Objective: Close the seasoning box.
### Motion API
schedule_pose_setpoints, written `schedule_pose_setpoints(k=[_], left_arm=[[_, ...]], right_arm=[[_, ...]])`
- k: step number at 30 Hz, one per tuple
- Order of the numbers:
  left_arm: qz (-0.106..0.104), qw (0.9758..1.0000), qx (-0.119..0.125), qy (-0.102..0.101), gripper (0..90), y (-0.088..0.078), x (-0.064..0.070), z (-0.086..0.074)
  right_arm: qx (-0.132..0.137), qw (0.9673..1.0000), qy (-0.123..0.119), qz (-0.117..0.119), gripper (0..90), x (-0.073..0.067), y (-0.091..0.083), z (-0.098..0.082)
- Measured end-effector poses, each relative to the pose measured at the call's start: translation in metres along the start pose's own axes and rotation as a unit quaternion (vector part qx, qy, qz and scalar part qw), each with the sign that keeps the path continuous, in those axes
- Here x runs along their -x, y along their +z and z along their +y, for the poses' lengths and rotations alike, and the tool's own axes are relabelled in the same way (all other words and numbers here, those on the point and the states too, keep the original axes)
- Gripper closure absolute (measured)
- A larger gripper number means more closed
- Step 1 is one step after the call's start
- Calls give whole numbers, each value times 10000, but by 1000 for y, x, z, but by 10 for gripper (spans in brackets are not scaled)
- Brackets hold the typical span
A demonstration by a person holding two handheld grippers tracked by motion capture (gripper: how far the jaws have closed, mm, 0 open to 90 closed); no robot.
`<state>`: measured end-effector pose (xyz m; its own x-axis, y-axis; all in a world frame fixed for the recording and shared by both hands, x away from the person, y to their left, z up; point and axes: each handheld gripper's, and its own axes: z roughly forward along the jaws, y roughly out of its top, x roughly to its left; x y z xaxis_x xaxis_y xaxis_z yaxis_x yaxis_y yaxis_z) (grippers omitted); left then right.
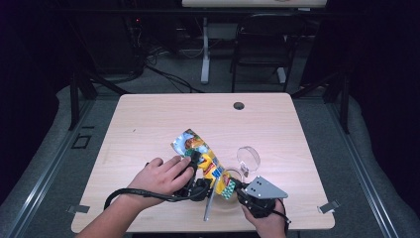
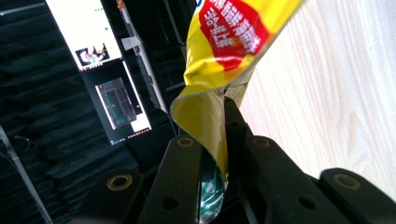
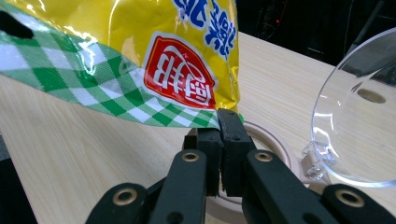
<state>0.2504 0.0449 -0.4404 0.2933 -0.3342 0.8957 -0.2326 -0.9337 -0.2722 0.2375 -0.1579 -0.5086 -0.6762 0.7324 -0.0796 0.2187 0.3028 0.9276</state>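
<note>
A yellow snack bag [image 1: 202,154] with a red logo and a green checked edge is held tilted above the table, between both hands. My left gripper [image 1: 197,172] is shut on the bag's folded yellow edge [image 2: 212,135], seen up close in the left gripper view. My right gripper [image 1: 236,190] is shut on the bag's green checked corner [image 3: 205,120]. Below the bag stands a round container with a pale wooden rim [image 3: 273,142], its clear lid [image 3: 355,112] tipped up. In the high view the container [image 1: 233,174] and lid [image 1: 248,158] sit just right of the bag.
The light wooden table [image 1: 148,124] has a dark cable hole [image 1: 238,105] near its far edge. A thin grey strip [image 1: 210,203] hangs near the front edge. A black chair [image 1: 262,44] and a desk leg [image 1: 205,49] stand beyond the table.
</note>
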Motion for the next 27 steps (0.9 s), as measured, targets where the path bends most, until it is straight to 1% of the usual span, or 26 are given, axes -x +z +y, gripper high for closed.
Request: schedule_pose_setpoints(k=[1,2,3,4,5,6,8,10,13,16,17,20,22,25,26,27], left_arm=[[16,10000,20,12,883,0,0,-1],[-51,9999,-17,-99,884,1,2,-2],[-10,10000,16,-65,884,1,1,-2],[-65,9998,-14,-169,884,1,3,-3],[-93,9996,4,-266,884,2,4,-3],[-93,9996,-19,-278,884,2,5,-4],[-133,9991,1,-411,884,3,6,-6],[-146,9987,16,-488,884,3,9,-7],[-205,9977,26,-647,884,4,12,-10],[-248,9970,17,-740,885,5,14,-11],[-261,9966,22,-786,884,5,15,-12],[-315,9949,55,-957,884,5,17,-14],[-347,9934,66,-1094,885,6,19,-16],[-422,9919,79,-1194,885,7,21,-17],[-373,9915,144,-1238,885,9,23,-18],[-440,9905,101,-1297,885,8,23,-18]], right_arm=[[1,10000,-1,-4,887,0,0,0],[17,10000,-9,-8,887,0,0,0],[16,10000,-29,-10,886,1,0,1],[15,10000,-35,-12,886,1,0,1],[12,10000,-36,-17,886,1,1,1],[11,10000,-36,-13,886,1,1,1],[30,10000,-40,-42,886,1,1,2],[63,10000,-25,-31,886,1,2,2],[45,9999,-99,-21,885,1,3,3],[43,9999,-121,-52,885,0,4,4],[70,9999,-96,-29,885,0,4,4],[67,9999,-126,-31,885,0,4,4],[69,9999,-146,-28,886,-1,5,5],[87,9998,-146,-37,885,-1,6,5],[89,9999,-143,-35,885,-1,6,5],[93,9998,-143,-37,885,-1,6,5]])
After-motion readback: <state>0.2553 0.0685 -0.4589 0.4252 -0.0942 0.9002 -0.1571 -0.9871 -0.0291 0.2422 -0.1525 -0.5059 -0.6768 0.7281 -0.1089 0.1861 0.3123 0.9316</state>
